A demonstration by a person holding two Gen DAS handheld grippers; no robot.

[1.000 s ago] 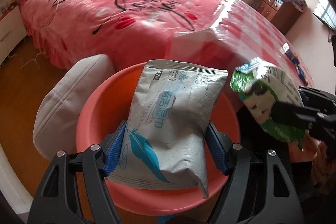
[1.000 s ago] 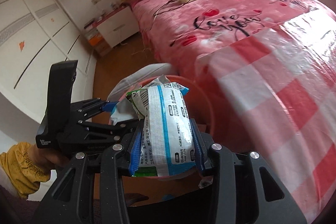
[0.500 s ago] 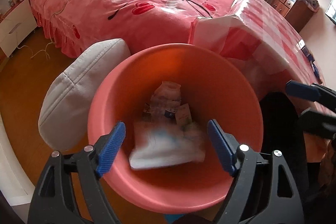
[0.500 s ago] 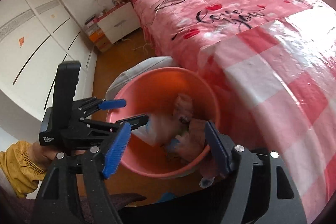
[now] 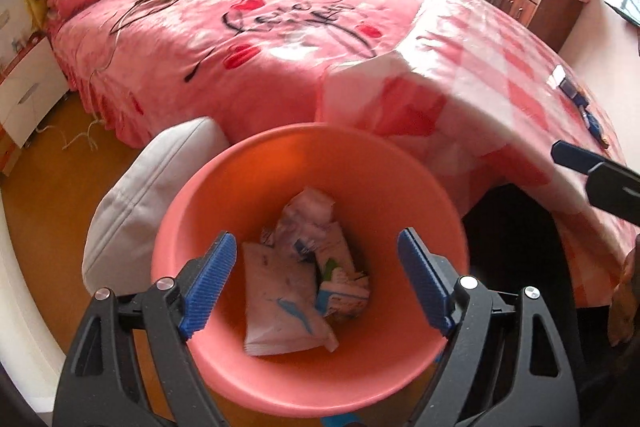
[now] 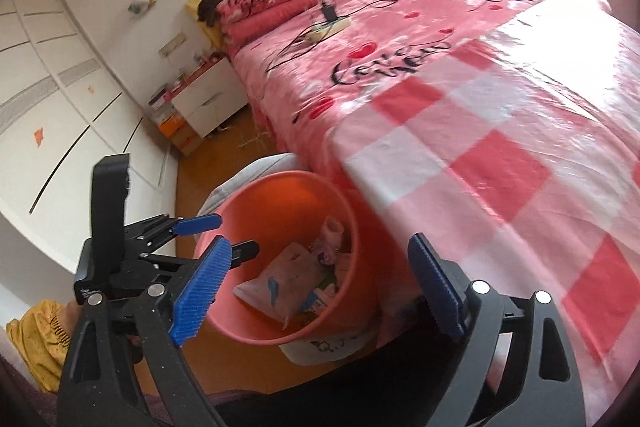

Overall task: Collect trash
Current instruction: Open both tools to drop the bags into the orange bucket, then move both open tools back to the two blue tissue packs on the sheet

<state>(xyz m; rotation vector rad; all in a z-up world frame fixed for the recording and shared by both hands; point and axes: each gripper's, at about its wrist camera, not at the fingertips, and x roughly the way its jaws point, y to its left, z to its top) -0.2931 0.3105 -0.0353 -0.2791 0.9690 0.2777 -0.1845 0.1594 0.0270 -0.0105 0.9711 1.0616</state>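
left wrist view, bin: a pink bin (image 5: 310,267) stands on the floor by the bed (image 5: 280,27), directly under the left gripper (image 5: 312,283).
left wrist view, jaws: wide apart with nothing between the pads; they have just been opening.
left wrist view, trash: a grey wipes pack (image 5: 284,303) lies at the bin's bottom, long axis running 12 to 6, with a green-and-white wrapper (image 5: 340,283) touching it at 3 o'clock.
left wrist view, other tool: one blue pad of the right gripper pokes in at 3 o'clock.
right wrist view, jaws: the right gripper (image 6: 316,287) stands wide and empty, its jaws just opened.
right wrist view, bin: it sits at 11 o'clock between the pads, beside a checked cloth (image 6: 500,147).
right wrist view, nearer hand: the left gripper hangs at the rim at 9 o'clock; both packs are already inside, so the next pickup likely lies elsewhere.
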